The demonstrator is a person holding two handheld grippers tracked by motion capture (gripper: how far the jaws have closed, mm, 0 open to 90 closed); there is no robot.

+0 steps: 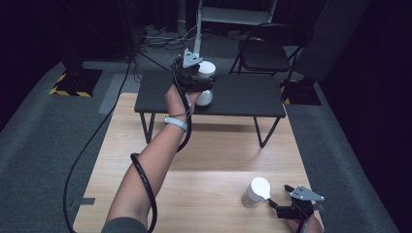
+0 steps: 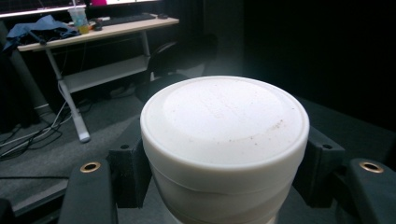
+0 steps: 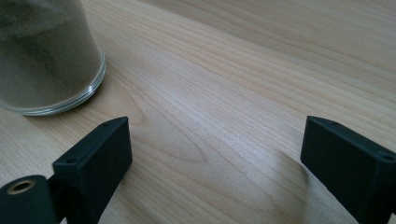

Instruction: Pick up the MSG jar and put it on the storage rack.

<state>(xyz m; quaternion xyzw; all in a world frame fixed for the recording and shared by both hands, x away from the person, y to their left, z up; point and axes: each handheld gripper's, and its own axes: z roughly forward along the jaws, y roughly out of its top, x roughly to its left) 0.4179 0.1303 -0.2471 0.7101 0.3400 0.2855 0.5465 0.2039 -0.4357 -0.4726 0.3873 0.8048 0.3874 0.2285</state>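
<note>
The left gripper [image 1: 201, 80] clamps the white-lidded jar [image 2: 224, 140] above the black bench [image 1: 252, 97]; lowering it level suits best, while the right gripper [image 3: 215, 154] rests apart.

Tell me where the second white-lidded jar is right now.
In the high view, that jar stands on the wooden table, near right, just left of the open right gripper.

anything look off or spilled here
Nothing spilled. The left gripper holds one white-lidded jar upright over the small black table; its lid carries faint brownish specks. The other jar stands upright on the wooden table beside the open right gripper.
</note>
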